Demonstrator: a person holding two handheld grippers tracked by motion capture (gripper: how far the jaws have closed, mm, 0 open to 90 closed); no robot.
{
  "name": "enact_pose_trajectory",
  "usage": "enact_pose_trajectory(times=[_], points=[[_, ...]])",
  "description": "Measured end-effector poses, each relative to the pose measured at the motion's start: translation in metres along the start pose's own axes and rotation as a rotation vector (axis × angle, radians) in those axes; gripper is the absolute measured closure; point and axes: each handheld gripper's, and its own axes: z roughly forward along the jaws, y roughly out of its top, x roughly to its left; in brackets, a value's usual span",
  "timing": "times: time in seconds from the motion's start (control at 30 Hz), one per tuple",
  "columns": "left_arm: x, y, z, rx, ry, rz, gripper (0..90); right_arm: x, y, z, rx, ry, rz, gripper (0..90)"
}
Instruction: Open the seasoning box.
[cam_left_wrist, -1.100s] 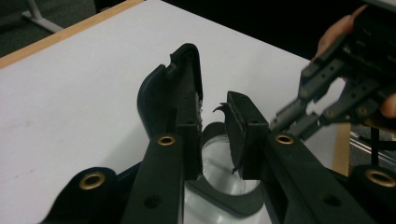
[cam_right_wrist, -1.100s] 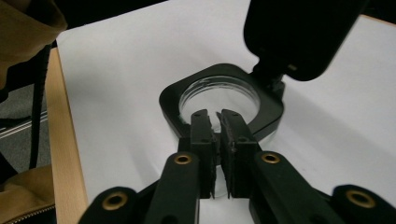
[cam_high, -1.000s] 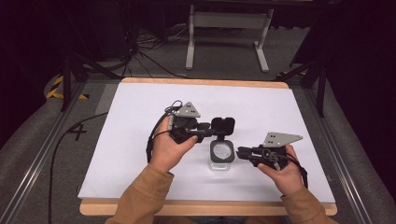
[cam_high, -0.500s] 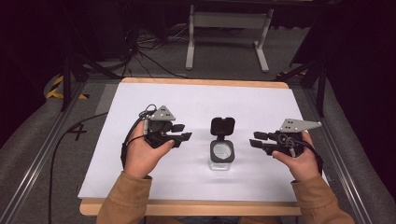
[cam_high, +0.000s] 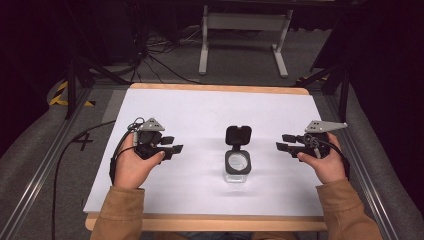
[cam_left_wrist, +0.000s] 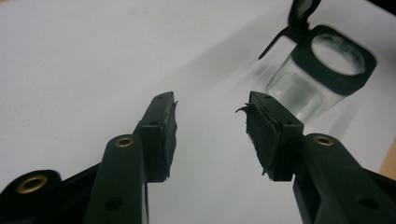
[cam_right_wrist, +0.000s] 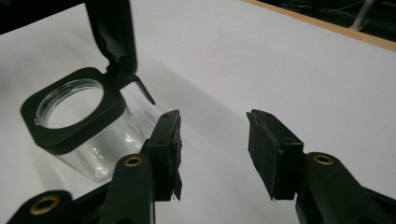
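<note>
- Clear glass square jar (cam_high: 237, 169) with a black collar stands upright on the white table sheet (cam_high: 200, 107), slightly below the sheet's centre; its black hinged lid (cam_high: 238, 135) is flipped open and stands at the 12 o'clock side of the mouth.
- Left gripper (cam_high: 172, 145), black with a grey three-cornered plate, sits at 9 o'clock from the jar, well apart from it. Its jaws have just been opening and stand apart with nothing between them; in the left gripper view (cam_left_wrist: 210, 112) the pads frame bare sheet, and the jar (cam_left_wrist: 322, 79) lies at 1 o'clock beyond the tips.
- Right gripper (cam_high: 283, 142), of the same build, sits at 3 o'clock from the jar, well apart from it. Its jaws have just been opening and stand wide with nothing between them; in the right gripper view (cam_right_wrist: 212, 126) the jar (cam_right_wrist: 84, 130) lies at 10 o'clock, beside the near jaw.
- Each gripper points inward toward the jar; neither touches it.
- Both sleeves are tan.
</note>
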Motion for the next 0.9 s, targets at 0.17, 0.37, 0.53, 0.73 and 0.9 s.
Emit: enact_pose_trajectory(times=[0.17, 0.37, 0.53, 0.73, 0.9], points=[[0.016, -0.012, 0.011, 0.015, -0.012, -0.036, 51.2, -0.015, -0.009, 0.005, 0.028, -0.014, 0.042, 54.0], [0.033, -0.024, 0.021, 0.036, -0.005, -0.061, 49.3, -0.033, -0.026, 0.016, 0.072, -0.053, 0.103, 50.0], [0.046, -0.036, 0.031, 0.047, 0.028, -0.061, 46.9, -0.045, -0.036, 0.021, 0.114, -0.078, 0.118, 48.8], [0.06, -0.051, 0.039, 0.079, 0.064, -0.086, 46.5, -0.059, -0.048, 0.025, 0.124, -0.1, 0.137, 48.4], [0.066, -0.058, 0.043, 0.078, 0.069, -0.074, 44.3, -0.068, -0.058, 0.028, 0.135, -0.107, 0.133, 48.4]])
